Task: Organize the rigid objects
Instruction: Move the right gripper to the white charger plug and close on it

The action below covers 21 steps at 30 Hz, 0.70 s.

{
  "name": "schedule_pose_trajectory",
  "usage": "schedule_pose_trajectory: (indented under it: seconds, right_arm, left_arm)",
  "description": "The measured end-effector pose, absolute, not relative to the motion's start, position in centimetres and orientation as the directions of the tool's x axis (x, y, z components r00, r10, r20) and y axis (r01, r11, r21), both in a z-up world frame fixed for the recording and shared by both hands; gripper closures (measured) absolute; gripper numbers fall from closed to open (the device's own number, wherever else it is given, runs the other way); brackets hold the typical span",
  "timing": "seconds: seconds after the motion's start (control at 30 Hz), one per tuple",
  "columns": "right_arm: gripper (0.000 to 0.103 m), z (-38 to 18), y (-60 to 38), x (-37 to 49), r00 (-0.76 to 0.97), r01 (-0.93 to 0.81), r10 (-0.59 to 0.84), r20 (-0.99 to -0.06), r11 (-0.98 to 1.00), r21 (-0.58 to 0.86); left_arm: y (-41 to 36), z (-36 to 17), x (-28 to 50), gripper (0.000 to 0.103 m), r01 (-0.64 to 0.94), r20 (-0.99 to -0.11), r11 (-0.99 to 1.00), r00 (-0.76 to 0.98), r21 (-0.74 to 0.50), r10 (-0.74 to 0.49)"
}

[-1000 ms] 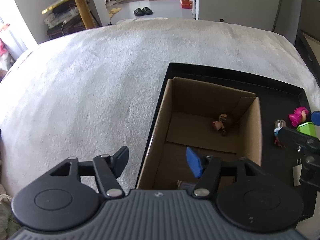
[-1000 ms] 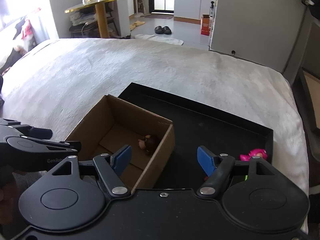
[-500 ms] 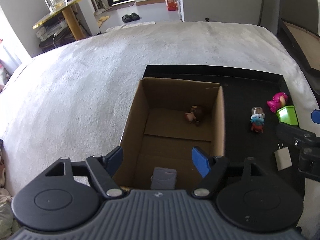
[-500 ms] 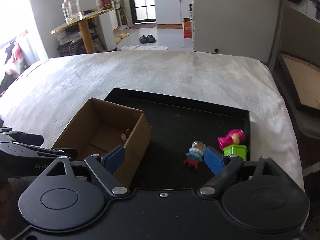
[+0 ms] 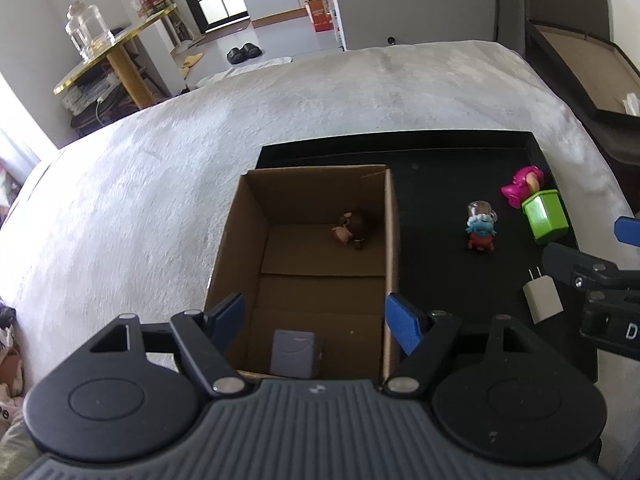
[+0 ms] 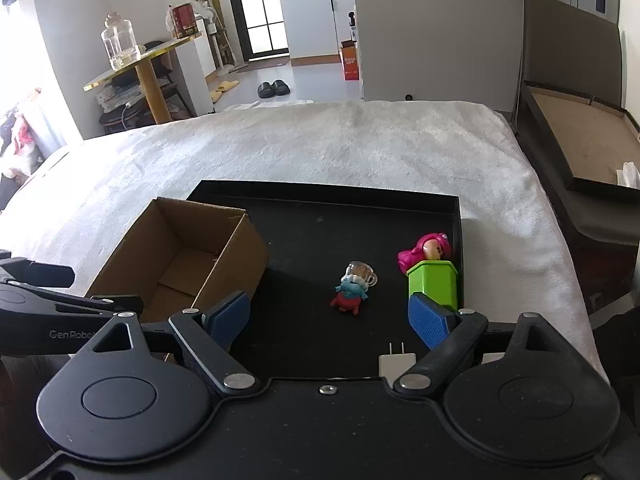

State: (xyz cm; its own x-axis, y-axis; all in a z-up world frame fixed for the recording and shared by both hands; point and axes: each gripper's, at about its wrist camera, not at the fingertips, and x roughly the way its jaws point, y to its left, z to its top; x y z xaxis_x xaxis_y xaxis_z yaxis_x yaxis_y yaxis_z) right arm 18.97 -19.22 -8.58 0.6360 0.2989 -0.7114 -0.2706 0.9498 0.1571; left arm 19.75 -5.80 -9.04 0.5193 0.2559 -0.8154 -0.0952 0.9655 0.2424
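Observation:
An open cardboard box (image 5: 320, 280) stands on the left of a black tray (image 5: 440, 168). In it lie a brown figurine (image 5: 354, 226) and a grey block (image 5: 294, 354). My left gripper (image 5: 316, 316) hangs open above the box's near end, nothing between its fingers. On the tray right of the box (image 6: 180, 256) lie a red-and-blue figurine with a glass cup (image 6: 352, 292), a pink figurine (image 6: 426, 250), a green bin (image 6: 434, 284) and a white charger plug (image 6: 396, 360). My right gripper (image 6: 330, 318) is open above the tray's near side, empty.
The tray (image 6: 320, 220) rests on a white fluffy bed cover (image 6: 320, 148). A dark bed frame with a board (image 6: 580, 152) stands at the right. Beyond the bed are a gold table with a glass jar (image 6: 120, 46) and slippers (image 6: 274, 88) on the floor.
Both views have swung right across the tray, bringing the toys and charger into sight. Both pairs of jaws have widened. The grey block has come into view on the box floor.

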Motion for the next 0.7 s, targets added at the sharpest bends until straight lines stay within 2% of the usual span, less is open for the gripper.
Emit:
schedule_pose_trajectory:
  seconds: [0.57,0.7]
  right_arm:
    - [0.018,-12.4,-22.9,18.8,0.609,-0.211,0.319,-0.727,0.948,0.24]
    - [0.022,-13.9,-23.6,19.1,0.595,-0.19,0.326,-0.735,0.945,0.265]
  left_arm:
    - [-9.9,-10.9,20.3,0.027,-0.032,-0.807,0.941,0.505,0.336,0.305]
    - [-10.6,-11.5,20.6,0.027,-0.017,-0.805,0.931,0.496,0.364,0.324]
